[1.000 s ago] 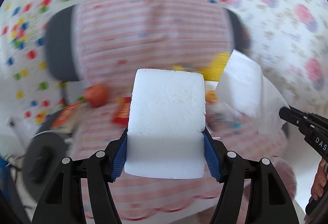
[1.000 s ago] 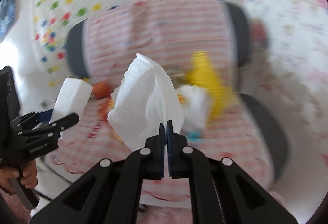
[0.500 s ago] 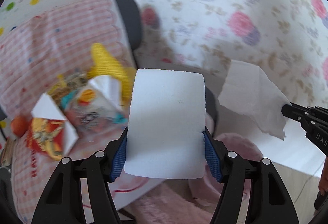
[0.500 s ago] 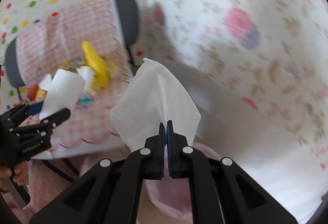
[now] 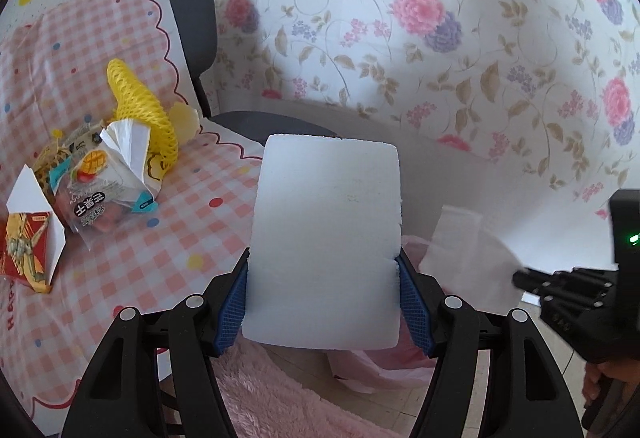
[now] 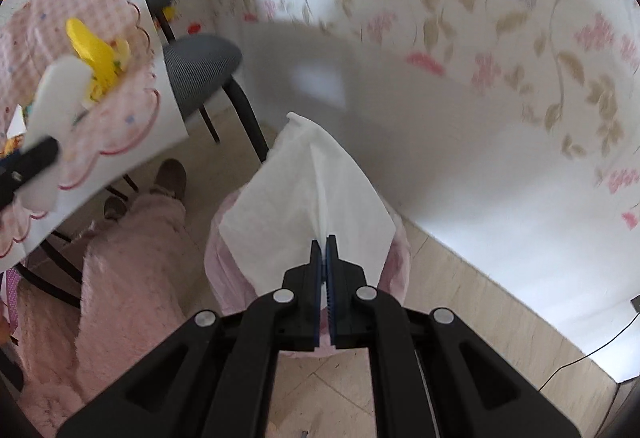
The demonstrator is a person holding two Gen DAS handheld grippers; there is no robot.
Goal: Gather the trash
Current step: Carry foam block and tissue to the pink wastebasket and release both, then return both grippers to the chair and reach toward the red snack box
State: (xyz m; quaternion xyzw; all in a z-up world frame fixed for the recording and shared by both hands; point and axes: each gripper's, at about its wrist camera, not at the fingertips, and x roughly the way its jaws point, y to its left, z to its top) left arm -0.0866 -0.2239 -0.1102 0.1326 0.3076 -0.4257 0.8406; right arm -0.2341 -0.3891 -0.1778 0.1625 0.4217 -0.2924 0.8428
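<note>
My left gripper [image 5: 322, 278] is shut on a white foam block [image 5: 326, 238], its blue pads pressing both sides. In the right wrist view that block [image 6: 56, 109] shows at the far left over the table edge. My right gripper [image 6: 324, 242] is shut on a white paper tissue [image 6: 308, 193], which hangs above a bin lined with a pink bag [image 6: 224, 258] on the floor. The left wrist view catches the tissue [image 5: 464, 258] and the right gripper [image 5: 520, 280] at lower right, with the pink bag [image 5: 376, 370] below the block.
On the pink checked tablecloth [image 5: 120, 238] lie a yellow foam net [image 5: 140, 105], a snack wrapper [image 5: 108, 189] and a red and white carton [image 5: 28, 234]. A grey chair [image 6: 200, 61] stands by the table. A person's leg in pink fleece [image 6: 132, 270] is beside the bin. Floral wall [image 5: 440, 37] behind.
Both grippers have swung right, away from the table, and dipped downward. The tissue now hangs over the pink-lined bin; the foam block sits past the table's corner. Both grips are unchanged.
</note>
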